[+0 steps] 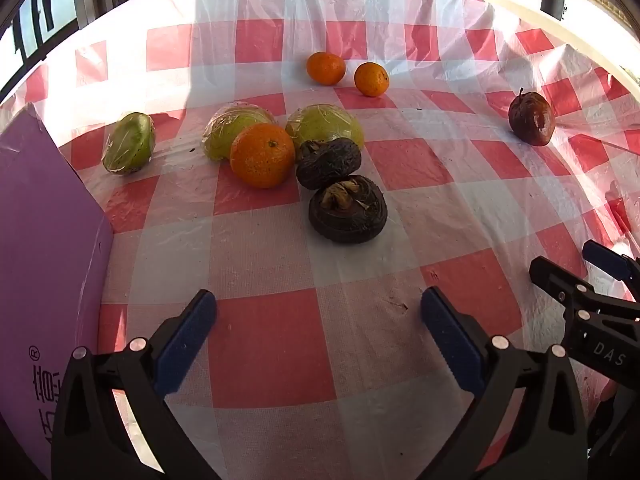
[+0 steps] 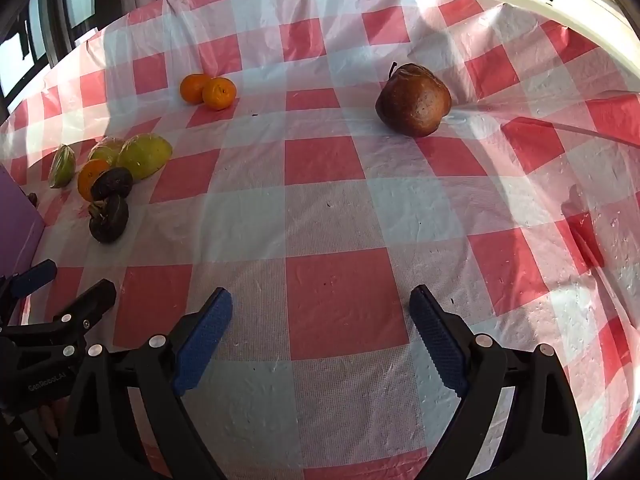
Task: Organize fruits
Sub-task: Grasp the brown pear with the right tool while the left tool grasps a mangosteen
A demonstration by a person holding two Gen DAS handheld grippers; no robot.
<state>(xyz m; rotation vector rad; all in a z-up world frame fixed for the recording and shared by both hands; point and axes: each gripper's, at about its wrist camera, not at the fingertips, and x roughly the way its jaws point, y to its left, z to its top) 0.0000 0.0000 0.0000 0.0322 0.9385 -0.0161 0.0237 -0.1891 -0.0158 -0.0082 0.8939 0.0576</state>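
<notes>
Fruits lie on a red-and-white checked tablecloth [image 1: 272,352]. In the left wrist view a big orange [image 1: 262,155] sits in front of two wrapped green fruit pieces [image 1: 224,130] [image 1: 326,124], with a third [image 1: 129,143] further left. Two dark wrinkled fruits [image 1: 328,162] [image 1: 347,208] lie beside the orange. Two small oranges [image 1: 325,68] [image 1: 371,79] lie far back. A brown apple [image 1: 532,118] [image 2: 414,100] lies at the right. My left gripper [image 1: 318,320] is open and empty. My right gripper [image 2: 320,320] is open and empty, well short of the apple.
A purple box [image 1: 44,260] stands at the left edge, also seen in the right wrist view [image 2: 16,220]. The table's white rim [image 2: 540,4] curves along the far right. Each gripper shows in the other's view [image 1: 580,280] [image 2: 60,292].
</notes>
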